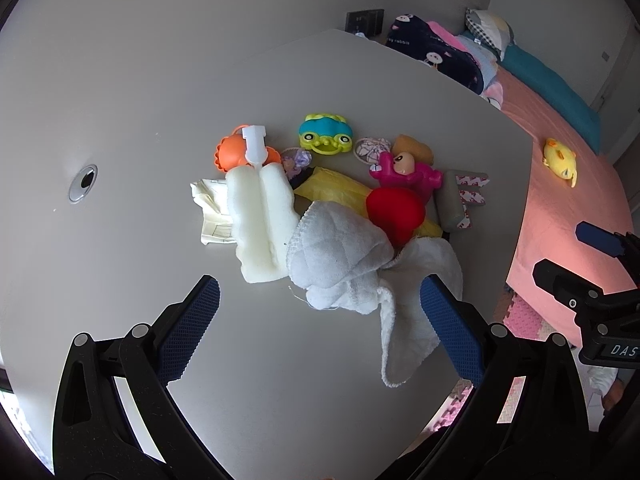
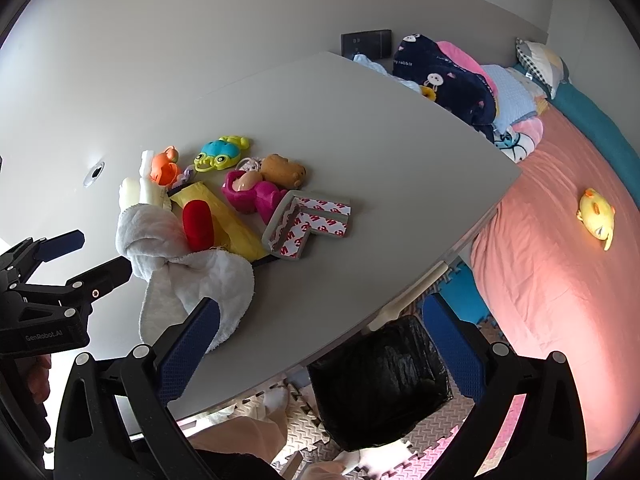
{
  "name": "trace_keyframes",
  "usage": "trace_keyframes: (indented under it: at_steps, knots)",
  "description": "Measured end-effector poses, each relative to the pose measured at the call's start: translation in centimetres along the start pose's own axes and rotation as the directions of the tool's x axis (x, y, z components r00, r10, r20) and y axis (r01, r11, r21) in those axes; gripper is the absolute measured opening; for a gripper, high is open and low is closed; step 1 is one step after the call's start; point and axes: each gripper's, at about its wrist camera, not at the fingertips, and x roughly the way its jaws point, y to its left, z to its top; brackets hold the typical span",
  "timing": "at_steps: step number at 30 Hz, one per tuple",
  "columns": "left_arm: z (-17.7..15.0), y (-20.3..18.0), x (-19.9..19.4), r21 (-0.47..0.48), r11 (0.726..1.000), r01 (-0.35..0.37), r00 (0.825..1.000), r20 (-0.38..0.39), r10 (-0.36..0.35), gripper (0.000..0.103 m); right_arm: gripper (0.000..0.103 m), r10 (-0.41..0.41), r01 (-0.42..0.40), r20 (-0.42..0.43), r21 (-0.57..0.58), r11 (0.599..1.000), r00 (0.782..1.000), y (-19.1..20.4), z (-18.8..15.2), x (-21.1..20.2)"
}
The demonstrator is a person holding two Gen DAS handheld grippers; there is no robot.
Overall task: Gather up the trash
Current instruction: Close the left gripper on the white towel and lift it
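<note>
Both grippers hang wide open and empty: the left gripper (image 1: 320, 320) over bare table (image 1: 120, 120) before the clutter, where a white cloth (image 1: 340, 256) overhangs the near edge; the right gripper (image 2: 320, 344) past that edge, above a black-lined bin (image 2: 380, 380), contents indiscernible.

A crumpled white cloth (image 1: 348, 268) lies on the table's near edge, against a red toy (image 1: 394, 210)

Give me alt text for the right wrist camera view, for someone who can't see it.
The open right gripper hovers past the edge of a grey table, above a bin lined with a black bag on the floor. On the table lies a pile of toys, a white cloth and a yellow bag; a pink bed stands beyond.
</note>
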Motion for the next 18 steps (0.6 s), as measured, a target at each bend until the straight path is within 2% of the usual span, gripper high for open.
trace_keyframes:
  at_steps: [5, 11, 14, 16, 18]
  knots:
    - [0.0, -0.5, 0.8, -0.017, 0.999, -0.028, 1.0, -0.002, 0.028, 0.097, 0.101, 0.01, -0.01, 0.005, 0.006, 1.0, 1.0, -0.4, -0.2, 0.1]
    - [0.4, -1.4, 2.1, -0.044, 0.999, -0.027, 0.999, -0.02, 0.026, 0.096, 0.101, 0.014, -0.014, -0.005, 0.01, 1.0, 1.0, -1.1, -0.6, 0.4]
    - [0.7, -1.4, 3.2, -0.096, 0.995, -0.023, 0.999, -0.037, 0.019, 0.083, 0.101, 0.02, -0.019, -0.011, 0.019, 1.0, 1.0, -1.6, -0.8, 0.7]
    - [0.8, -1.0, 4.1, -0.147, 0.989, -0.014, 0.999, -0.054, 0.006, 0.065, 0.101, 0.024, -0.023, -0.008, 0.027, 0.999, 1.0, -1.9, -0.9, 0.8]
    - [0.8, -0.7, 4.6, -0.186, 0.982, -0.011, 0.998, -0.058, 0.0, 0.064, 0.101, 0.032, -0.032, -0.002, 0.034, 0.999, 0.999, -2.1, -0.8, 0.8]
